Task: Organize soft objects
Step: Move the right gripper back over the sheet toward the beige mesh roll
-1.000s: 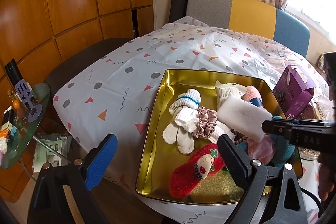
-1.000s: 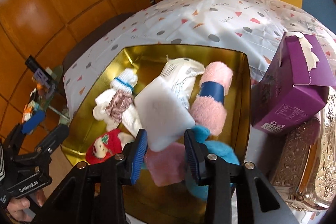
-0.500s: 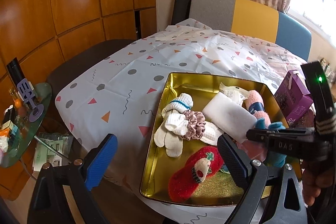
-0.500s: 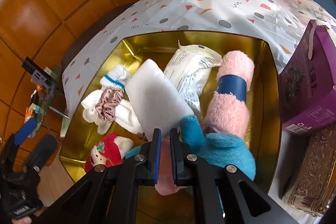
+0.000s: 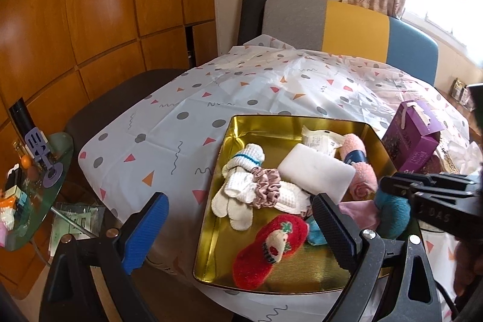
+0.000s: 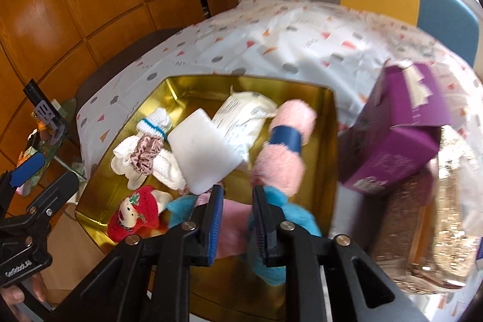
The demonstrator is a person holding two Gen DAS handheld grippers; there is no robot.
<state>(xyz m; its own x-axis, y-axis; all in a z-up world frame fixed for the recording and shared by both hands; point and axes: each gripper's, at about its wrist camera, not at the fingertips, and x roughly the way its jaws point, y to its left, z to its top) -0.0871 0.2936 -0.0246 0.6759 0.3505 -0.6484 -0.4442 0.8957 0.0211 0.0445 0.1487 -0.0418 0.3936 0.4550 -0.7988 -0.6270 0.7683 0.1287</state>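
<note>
White sponge block [image 6: 201, 150] lies tilted, long axis diagonal in tray [image 6: 329, 141]

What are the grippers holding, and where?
Left gripper: nothing, wide open. Right gripper: jaws are opening with a pink cloth between them; whether they grip it cannot be told.

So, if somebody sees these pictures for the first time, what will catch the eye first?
Probably the shiny gold tray at the near edge of the table, full of soft things: a white sponge in the middle, a red sock at the near side, a pink towel roll at the right. Next, the purple box just right of the tray, and the right gripper, jaws opening above a pink cloth.
</note>
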